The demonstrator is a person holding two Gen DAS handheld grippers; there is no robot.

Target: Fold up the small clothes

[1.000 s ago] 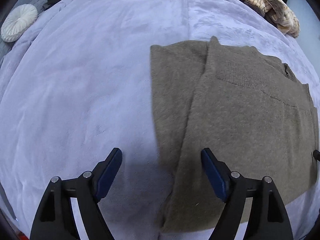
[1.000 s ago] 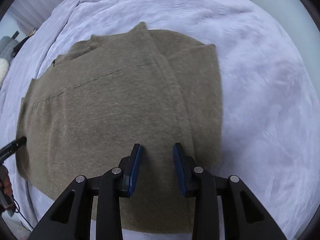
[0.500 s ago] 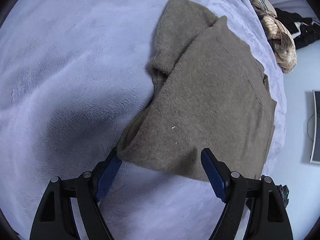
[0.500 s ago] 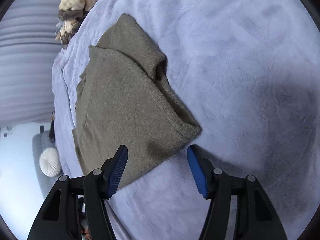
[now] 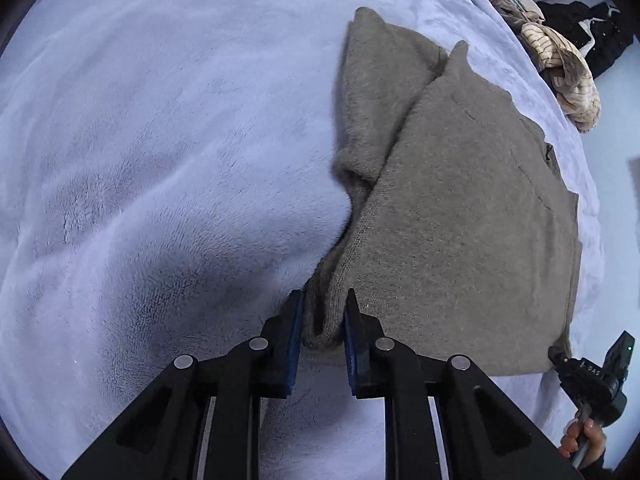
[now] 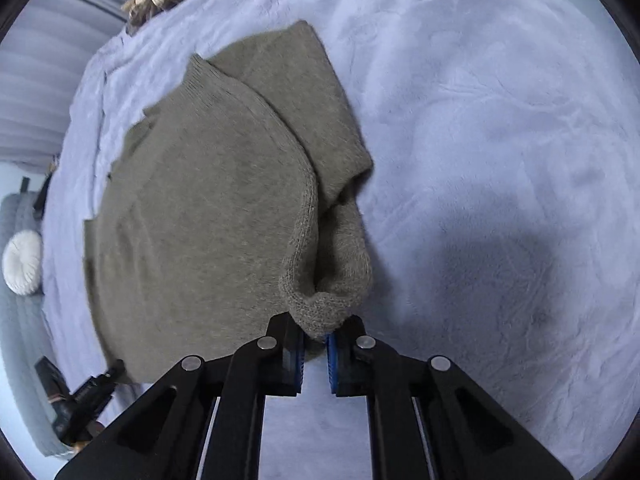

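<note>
An olive-brown knitted sweater lies partly folded on a lilac fleece blanket. My left gripper is shut on the sweater's near left corner, a thick bunch of fabric between its blue pads. In the right wrist view the same sweater fills the left half of the frame. My right gripper is shut on its near right corner, with knit bulging above the pads. A sleeve lies folded over each side of the sweater.
A cream striped garment and dark clothing lie at the far right of the bed. A round white cushion sits on a grey seat to the left. The other gripper shows at the frame edges.
Both grippers have gone from open above the sweater to shut on its near corners. The views have dropped low and close to the fabric edge.
</note>
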